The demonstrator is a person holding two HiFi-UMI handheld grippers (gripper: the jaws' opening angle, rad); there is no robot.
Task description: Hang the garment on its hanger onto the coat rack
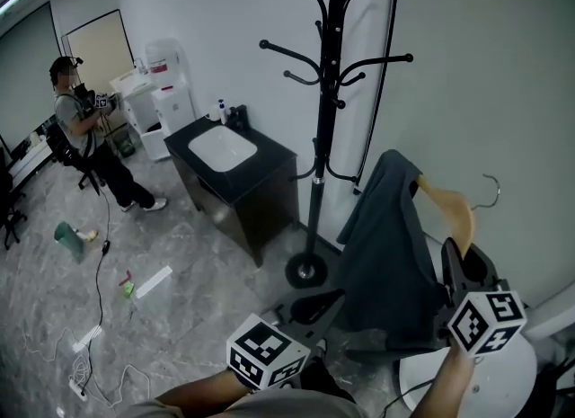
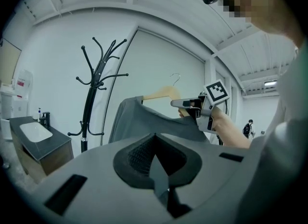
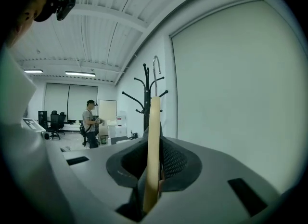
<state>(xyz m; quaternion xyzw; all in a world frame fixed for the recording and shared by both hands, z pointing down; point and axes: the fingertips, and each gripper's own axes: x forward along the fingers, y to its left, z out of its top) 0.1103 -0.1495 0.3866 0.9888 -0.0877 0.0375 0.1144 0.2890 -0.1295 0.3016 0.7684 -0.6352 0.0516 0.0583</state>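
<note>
the right gripper is pinched on the bare wooden arm of the hanger. in the right gripper view the pale wood stands upright between the closed jaws, and the metal hook rises above it. the hook hangs free in the air, to the right of the rack and apart from it, on none of the pegs.

the grey garment is draped over the hanger's other arm and falls in a long fold toward the floor, between the rack's pole and the right gripper. the left gripper reaches in low at the hem. in the left gripper view its jaws are pressed together on a thin wedge of grey cloth (same shade as the garment above). that view also shows the hanger and the right gripper holding it up, with the rack to the left.

the right gripper's marker cube sits over the far edge of a round white tabletop at the lower right of the head view. left of the rack's base stands a black cabinet with a white sink. further back a person stands on the grey floor.
</note>
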